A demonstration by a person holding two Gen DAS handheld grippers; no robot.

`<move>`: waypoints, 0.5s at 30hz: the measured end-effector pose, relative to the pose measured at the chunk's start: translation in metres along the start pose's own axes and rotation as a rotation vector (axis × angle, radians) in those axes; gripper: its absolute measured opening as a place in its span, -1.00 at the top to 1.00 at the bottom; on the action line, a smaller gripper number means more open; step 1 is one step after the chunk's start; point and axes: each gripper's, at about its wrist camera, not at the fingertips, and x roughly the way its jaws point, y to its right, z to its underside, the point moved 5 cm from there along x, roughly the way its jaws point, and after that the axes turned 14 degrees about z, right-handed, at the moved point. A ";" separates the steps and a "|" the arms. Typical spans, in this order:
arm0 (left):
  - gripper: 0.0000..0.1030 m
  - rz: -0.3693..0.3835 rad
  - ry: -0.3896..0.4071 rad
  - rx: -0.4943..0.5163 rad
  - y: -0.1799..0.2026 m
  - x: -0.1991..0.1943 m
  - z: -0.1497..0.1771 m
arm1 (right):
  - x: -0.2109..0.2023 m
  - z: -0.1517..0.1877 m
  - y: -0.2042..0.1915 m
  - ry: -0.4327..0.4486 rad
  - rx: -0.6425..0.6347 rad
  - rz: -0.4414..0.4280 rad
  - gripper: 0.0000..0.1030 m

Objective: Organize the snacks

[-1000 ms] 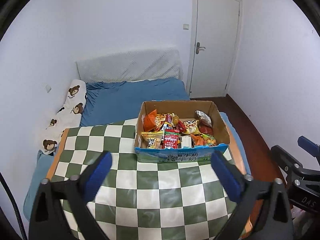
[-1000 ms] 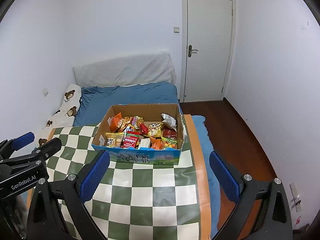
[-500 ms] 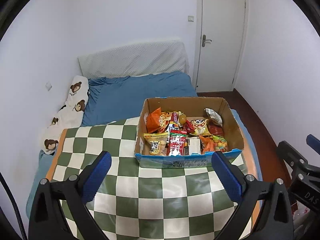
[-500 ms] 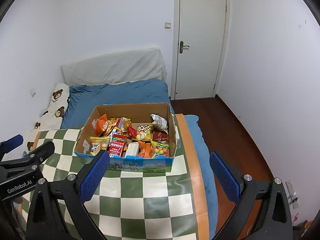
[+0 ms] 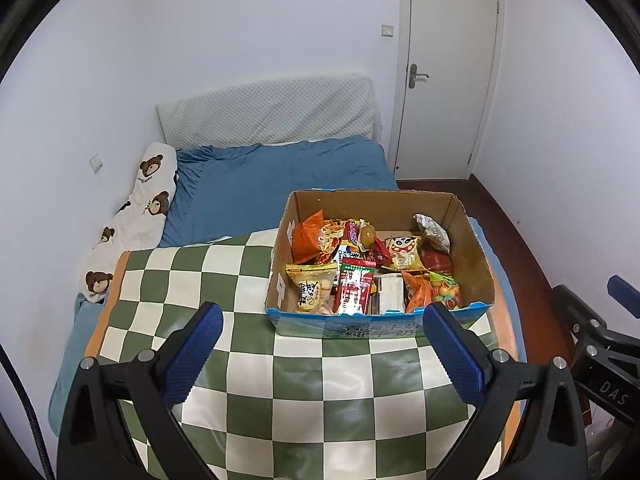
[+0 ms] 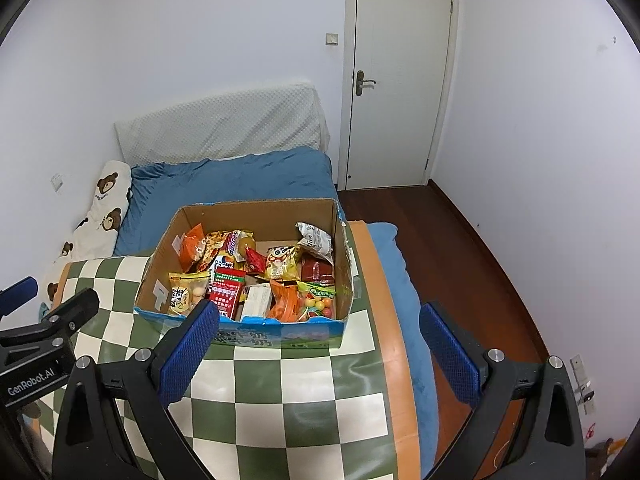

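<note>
An open cardboard box (image 5: 476,248) (image 6: 160,256) full of several mixed snack packs stands on a green and white checkered cloth (image 5: 248,360) (image 6: 304,400). A red pack (image 5: 354,286) (image 6: 225,290) lies near its front. My left gripper (image 5: 322,356) is open and empty, above the cloth in front of the box. My right gripper (image 6: 320,354) is open and empty, in front of the box's right half. Each gripper shows at the edge of the other's view.
A bed with a blue sheet (image 5: 280,176) and a bear-print pillow (image 5: 140,204) lies behind the cloth. A white door (image 6: 396,80) stands at the back right. Dark wooden floor (image 6: 460,248) runs along the right side.
Both grippers have moved forward and closer to the box, which now looks larger. Both stay open.
</note>
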 end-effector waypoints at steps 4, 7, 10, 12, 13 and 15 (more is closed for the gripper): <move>-0.99 0.003 -0.003 -0.004 0.000 0.003 0.001 | 0.003 0.002 -0.001 -0.013 0.004 -0.002 -0.98; -0.99 0.005 -0.009 -0.011 0.000 0.005 0.001 | 0.004 0.002 -0.001 -0.012 0.005 0.000 -0.98; -0.99 0.002 -0.009 -0.012 -0.001 0.007 0.003 | 0.004 0.002 -0.001 -0.011 0.003 0.003 -0.98; -0.99 0.000 -0.010 -0.012 -0.001 0.007 0.003 | 0.005 0.004 -0.002 -0.015 0.003 0.002 -0.98; -0.99 -0.001 -0.012 -0.012 -0.001 0.008 0.004 | 0.005 0.004 -0.002 -0.017 0.004 0.003 -0.98; -0.99 -0.003 -0.012 -0.010 -0.001 0.008 0.004 | 0.005 0.005 -0.002 -0.019 0.006 0.003 -0.98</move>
